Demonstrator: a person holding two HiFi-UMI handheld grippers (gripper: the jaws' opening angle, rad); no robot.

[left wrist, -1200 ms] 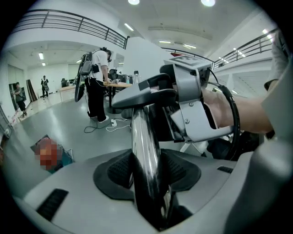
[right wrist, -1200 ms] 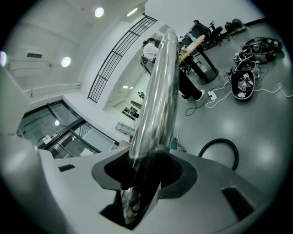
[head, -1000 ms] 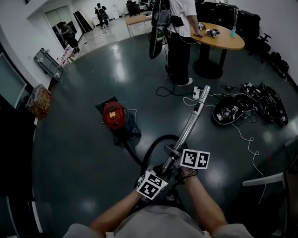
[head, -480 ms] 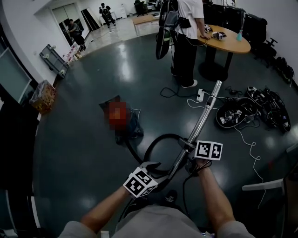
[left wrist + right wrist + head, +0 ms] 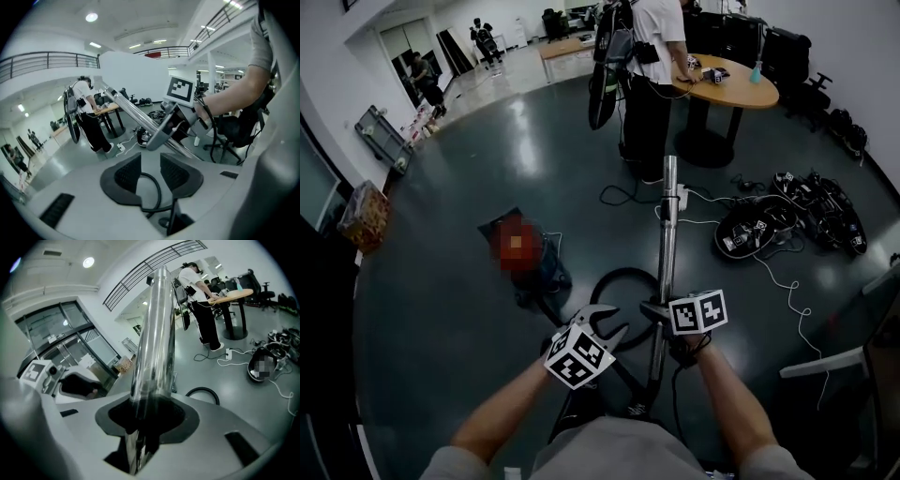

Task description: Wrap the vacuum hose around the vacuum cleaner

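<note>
The vacuum cleaner (image 5: 539, 267) stands on the dark floor left of centre, its top hidden under a mosaic patch. Its black hose (image 5: 623, 272) lies in a loop between the cleaner and me. My right gripper (image 5: 659, 314) is shut on the shiny metal wand (image 5: 667, 234), which points away from me; its jaws have just been closing further on the wand (image 5: 154, 333). My left gripper (image 5: 607, 323) hangs left of the wand. Its jaws have just been closing, and nothing is between them. In the left gripper view only the far hose (image 5: 157, 192) shows through the gap of the left gripper (image 5: 150, 164).
A person stands at a round wooden table (image 5: 727, 84) at the back. White cables and a power strip (image 5: 680, 197) lie beyond the wand's tip, with a heap of black gear (image 5: 769, 225) to the right. A box (image 5: 366, 211) sits by the left wall.
The wand has swung from leaning right to pointing nearly straight away from me. My left gripper has come away from the wand's base, moving left and up.
</note>
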